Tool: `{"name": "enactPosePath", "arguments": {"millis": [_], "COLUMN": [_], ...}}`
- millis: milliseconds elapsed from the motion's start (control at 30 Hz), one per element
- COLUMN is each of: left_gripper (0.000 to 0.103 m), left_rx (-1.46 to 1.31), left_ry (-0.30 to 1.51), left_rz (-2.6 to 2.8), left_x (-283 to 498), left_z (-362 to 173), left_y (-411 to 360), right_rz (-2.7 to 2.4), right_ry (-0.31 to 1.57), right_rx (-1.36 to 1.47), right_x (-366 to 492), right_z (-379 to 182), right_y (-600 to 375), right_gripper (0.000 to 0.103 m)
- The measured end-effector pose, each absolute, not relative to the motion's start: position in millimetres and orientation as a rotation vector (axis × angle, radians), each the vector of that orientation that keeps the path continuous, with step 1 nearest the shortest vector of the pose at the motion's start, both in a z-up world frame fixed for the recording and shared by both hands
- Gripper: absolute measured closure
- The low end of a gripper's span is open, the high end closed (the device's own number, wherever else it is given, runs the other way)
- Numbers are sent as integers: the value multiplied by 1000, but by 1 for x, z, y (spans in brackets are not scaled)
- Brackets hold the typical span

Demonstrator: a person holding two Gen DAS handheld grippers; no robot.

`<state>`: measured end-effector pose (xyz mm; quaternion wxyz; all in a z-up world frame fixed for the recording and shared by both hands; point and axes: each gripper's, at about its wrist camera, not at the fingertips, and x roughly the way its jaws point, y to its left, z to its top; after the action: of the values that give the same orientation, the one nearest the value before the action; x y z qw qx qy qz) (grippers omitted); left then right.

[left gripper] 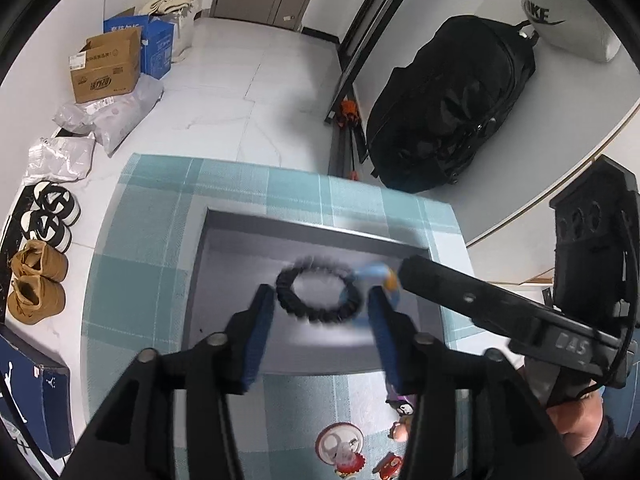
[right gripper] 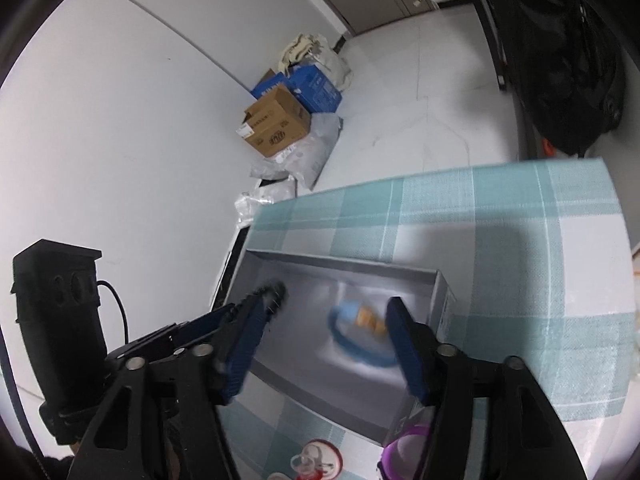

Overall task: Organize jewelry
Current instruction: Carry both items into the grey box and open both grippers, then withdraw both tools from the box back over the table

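Observation:
A grey open box (left gripper: 224,272) sits on a teal checked tablecloth (left gripper: 140,248). A black beaded bracelet (left gripper: 320,294) lies inside it, blurred, just ahead of my left gripper (left gripper: 320,308), which is open and empty above the box. A blue bracelet with orange beads (right gripper: 360,330) lies in the same box (right gripper: 344,268), blurred, between the fingers of my right gripper (right gripper: 326,334), which is open. The right gripper's body (left gripper: 500,312) reaches in from the right in the left wrist view. The black bracelet's edge (right gripper: 276,292) shows by the right gripper's left finger.
Small round trinkets (left gripper: 340,448) and a purple bangle (right gripper: 404,452) lie on the cloth near the box's front edge. A black backpack (left gripper: 452,104), cardboard boxes (left gripper: 108,68), parcels and shoes (left gripper: 38,280) stand on the white floor beyond the table.

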<state>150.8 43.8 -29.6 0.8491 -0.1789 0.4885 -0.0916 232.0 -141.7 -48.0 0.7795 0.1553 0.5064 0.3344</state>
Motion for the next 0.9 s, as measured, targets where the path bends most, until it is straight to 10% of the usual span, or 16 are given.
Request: {"name": "enactPosePath", "arguments": {"millis": [900], "left_gripper": [38], "left_rx": [-277], "left_ry": [895], "left_rz": [1], "left_x": [71], "left_z": [-9], "left_y": [42], "right_rz": [596], "right_ry": [828], "right_rx": [265], "right_x": [128], "right_z": [4], "right_y": [-214], "right_gripper": [7]}}
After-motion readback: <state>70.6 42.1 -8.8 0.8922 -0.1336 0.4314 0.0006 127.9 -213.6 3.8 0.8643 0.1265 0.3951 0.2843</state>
